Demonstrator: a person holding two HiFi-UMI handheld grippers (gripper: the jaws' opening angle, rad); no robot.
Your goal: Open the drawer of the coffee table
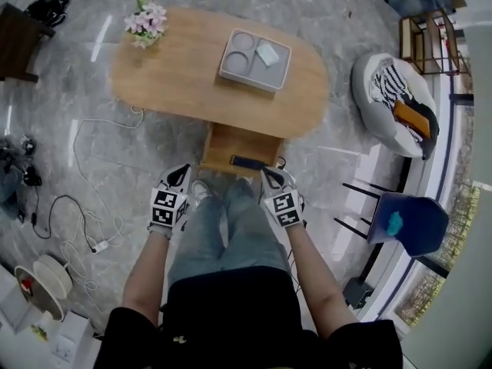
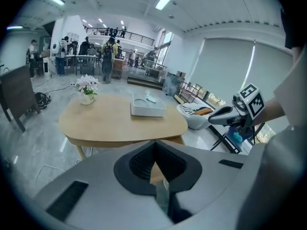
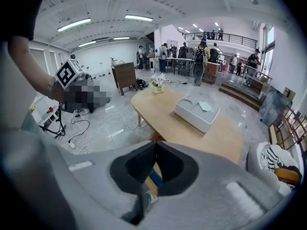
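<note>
- The person's two forearms reach down over jeans-clad legs. The left gripper (image 1: 181,172) and right gripper (image 1: 269,177) are both aimed at the near side of the coffee table (image 1: 177,75).
- In its own view, the left gripper's jaws meet at the tips with nothing between them. The right gripper's view shows the same: jaws together and empty.
- The drawer (image 1: 242,143) juts from under the table's near edge, straight ahead of the person and between the two grippers.
- Its dark handle (image 1: 247,161) lies crosswise, left to right.
- The right gripper's tip sits just beside the handle's right end. The left gripper is farther off, so the right looks better placed, though its jaws would first have to part.
- The inside of the drawer is not visible.
- On the tabletop, a grey tray (image 1: 250,81) holds two round dishes (image 1: 244,42) and a pale flat piece (image 1: 268,53). Flowers (image 1: 146,20) stand at the far left end.
</note>
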